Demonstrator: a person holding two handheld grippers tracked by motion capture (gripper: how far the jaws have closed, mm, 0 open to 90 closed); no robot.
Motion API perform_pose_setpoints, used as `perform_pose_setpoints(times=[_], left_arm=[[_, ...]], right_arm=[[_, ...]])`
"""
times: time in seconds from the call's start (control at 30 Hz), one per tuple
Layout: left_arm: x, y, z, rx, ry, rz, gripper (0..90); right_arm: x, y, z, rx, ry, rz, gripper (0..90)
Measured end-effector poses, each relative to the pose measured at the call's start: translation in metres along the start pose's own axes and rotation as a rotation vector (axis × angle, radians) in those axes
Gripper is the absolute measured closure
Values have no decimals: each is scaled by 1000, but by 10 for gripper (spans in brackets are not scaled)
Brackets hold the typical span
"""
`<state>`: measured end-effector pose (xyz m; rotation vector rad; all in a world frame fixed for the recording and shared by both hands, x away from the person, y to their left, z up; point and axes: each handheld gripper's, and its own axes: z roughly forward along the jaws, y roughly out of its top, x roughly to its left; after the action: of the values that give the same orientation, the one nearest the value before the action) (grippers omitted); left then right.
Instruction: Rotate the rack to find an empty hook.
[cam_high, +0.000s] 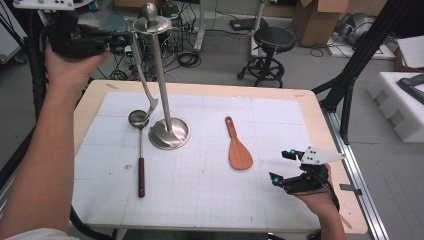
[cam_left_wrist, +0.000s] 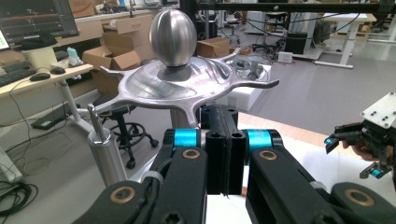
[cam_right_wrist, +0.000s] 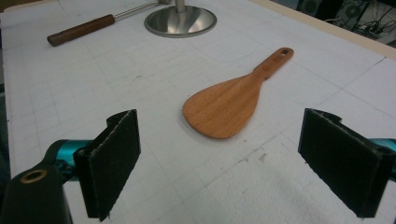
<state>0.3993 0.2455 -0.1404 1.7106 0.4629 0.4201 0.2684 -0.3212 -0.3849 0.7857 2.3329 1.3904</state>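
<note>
- The left gripper (cam_high: 112, 42) is raised beside the top of the metal utensil stand (cam_high: 162, 80). Its fingers (cam_left_wrist: 224, 144) are pressed fully together, with nothing visible between them.
- In the left gripper view the fingers point at the underside of the stand's hook plate (cam_left_wrist: 187, 86), below the egg-shaped knob (cam_left_wrist: 173, 30).
- The steel ladle (cam_high: 142, 100) hangs from one hook, and its bowl reaches down near the stand's round base (cam_high: 170, 134). The step in hand seems to be hanging utensils on this stand.
- The right gripper (cam_high: 290, 167) waits low at the near right of the surface, its fingers (cam_right_wrist: 114, 161) wide apart and empty. The wooden rice paddle (cam_right_wrist: 231, 102) lies flat just ahead of them.
- To do it well, I think the right fingers should take the paddle by its narrow handle, so the hole at the end stays free for a hook.
- A utensil with a dark wooden handle (cam_high: 141, 175) lies left of the base.
- The surface (cam_high: 210, 200) is a white gridded mat on a wooden table.
- Behind it I see a black stool (cam_high: 270, 47), cardboard boxes and cables on the floor.
</note>
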Motion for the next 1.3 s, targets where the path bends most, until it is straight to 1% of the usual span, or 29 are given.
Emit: perform_pose_setpoints(times=[0.07,0.13,0.17,0.23,0.3,0.33,0.4,0.43,0.53,0.6,0.67,0.73,0.8,0.87,0.97,1.03,1.07,1.1,1.17,1.2,1.3], left_arm=[[2,0,-1,-2,12,-5,897],[3,-1,-1,-7,9,-10,897],[3,0,-1,-10,15,-6,897],[3,0,0,-17,7,-14,897],[3,0,0,-12,18,-7,897],[4,-1,0,-15,16,-15,897],[4,-1,0,-12,35,-16,897],[5,-1,0,-16,34,-24,898],[6,-1,0,-17,29,-25,898],[6,-2,0,-16,17,-25,897],[4,-2,0,-9,6,-12,897],[2,-1,-1,-2,12,-2,895],[0,-2,-2,-7,-4,-4,893],[-3,-1,-3,-2,-11,0,883],[-8,-4,-4,-8,-28,2,839],[-12,-9,-6,-7,-37,1,811],[-14,-12,-6,-7,-45,0,787],[-16,-15,-7,-1,-43,2,757],[-18,-20,-8,-2,-65,-2,739],[-21,-23,-9,-2,-70,3,722],[-27,-28,-11,-8,-93,4,638]], right_arm=[[0,0,0,0,0,2,118],[0,0,0,1,0,1,118],[0,0,0,0,-1,1,118],[0,0,0,-1,0,1,118],[0,0,0,0,0,3,118],[0,0,0,1,-1,3,118],[0,0,0,1,0,3,118],[0,0,0,2,-1,4,118],[0,0,-1,3,-1,2,118],[0,1,-2,0,-2,2,118],[0,1,-2,-3,-6,-1,118],[1,1,-2,1,-3,1,118],[0,1,-1,1,-3,-3,118],[1,1,-1,0,-2,-1,118],[1,1,-1,0,-1,-3,118],[1,1,-1,0,2,-2,118],[1,2,-1,0,2,-6,118],[2,2,0,-1,4,-3,118],[3,3,0,-1,4,-5,118],[2,3,0,-4,5,-9,118],[3,5,1,-5,6,-11,118]])
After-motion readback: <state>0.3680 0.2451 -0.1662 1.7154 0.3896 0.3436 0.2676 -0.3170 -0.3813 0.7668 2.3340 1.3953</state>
